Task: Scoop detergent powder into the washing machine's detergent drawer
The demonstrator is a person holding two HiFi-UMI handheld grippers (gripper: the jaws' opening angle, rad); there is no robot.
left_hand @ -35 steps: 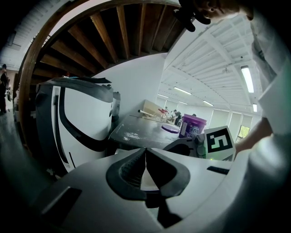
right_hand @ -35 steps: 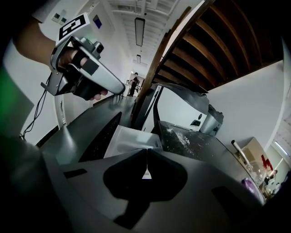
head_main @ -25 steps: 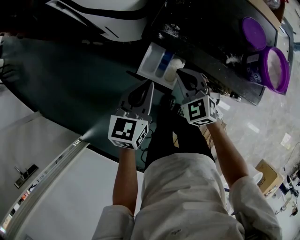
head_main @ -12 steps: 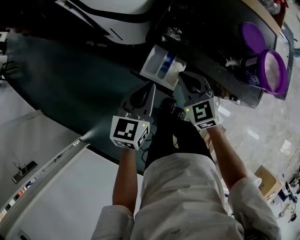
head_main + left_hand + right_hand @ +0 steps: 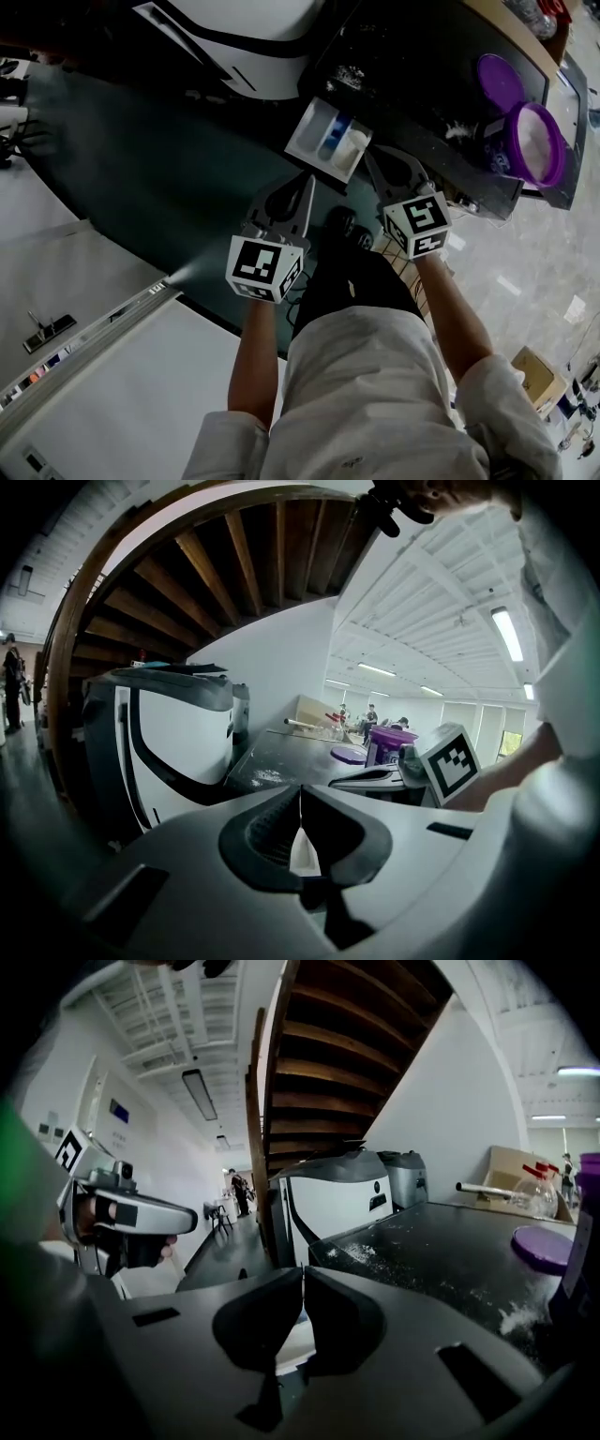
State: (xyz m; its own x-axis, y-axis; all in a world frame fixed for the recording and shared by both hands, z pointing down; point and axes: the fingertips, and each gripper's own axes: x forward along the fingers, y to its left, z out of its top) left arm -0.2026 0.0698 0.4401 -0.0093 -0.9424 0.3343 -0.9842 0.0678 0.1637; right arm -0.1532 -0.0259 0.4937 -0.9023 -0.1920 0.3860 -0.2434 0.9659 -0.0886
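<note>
Seemingly past scooping, left gripper (image 5: 306, 180) and right gripper (image 5: 369, 157) were both clenched empty just below the open detergent drawer (image 5: 308, 138) holding white powder (image 5: 352, 141); next probably pushing it shut.

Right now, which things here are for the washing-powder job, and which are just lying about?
For the job: drawer, tub of powder, purple lid.
Lying about: white machine, cardboard box.
</note>
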